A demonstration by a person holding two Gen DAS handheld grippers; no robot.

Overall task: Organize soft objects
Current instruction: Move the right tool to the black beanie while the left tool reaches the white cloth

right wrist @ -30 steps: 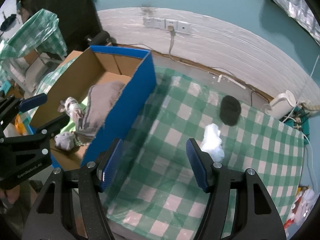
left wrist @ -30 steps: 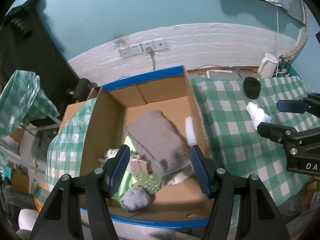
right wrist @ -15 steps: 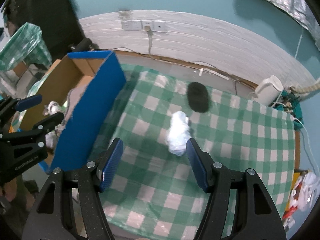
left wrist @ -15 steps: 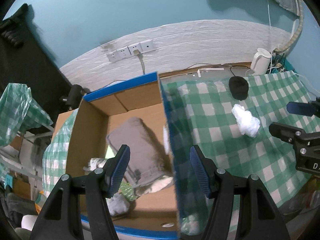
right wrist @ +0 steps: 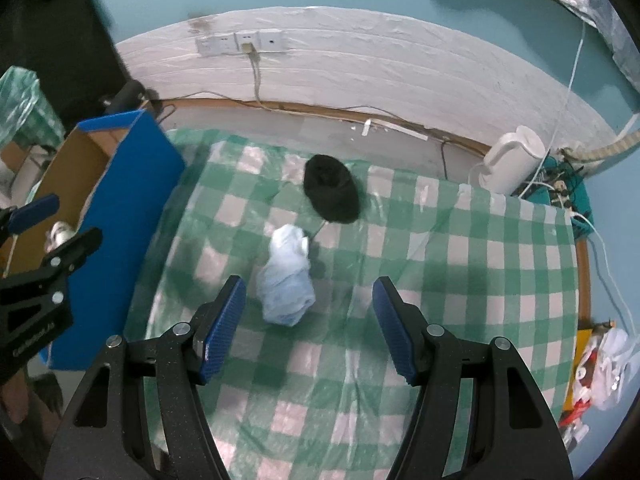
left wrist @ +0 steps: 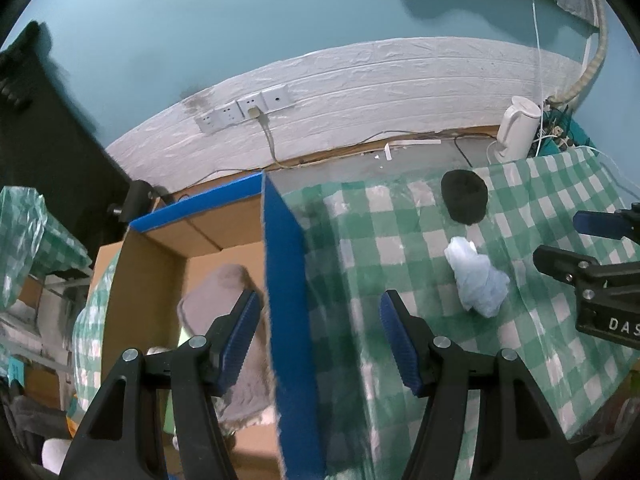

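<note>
A green-checked cloth point(right wrist: 460, 264) covers the table, which stands against a teal wall with a white panel and sockets point(right wrist: 240, 42). A white kettle point(right wrist: 512, 164) stands at the far right corner. The blue-sided cardboard box point(left wrist: 280, 280) at the left edge holds a grey cloth point(left wrist: 224, 292). A pale blue bundle point(right wrist: 286, 276) lies mid-table, a black one point(right wrist: 330, 194) just behind it. The left gripper point(left wrist: 316, 336) and right gripper point(right wrist: 306, 328) hang spread and empty.

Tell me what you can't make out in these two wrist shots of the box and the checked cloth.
- Box contents: in the left wrist view the blue box wall and the left gripper hide most of the grey cloth.
- Black bundle: too dark to identify.
- White bundle: blurred, material unclear.
- Right gripper: open, empty.
</note>
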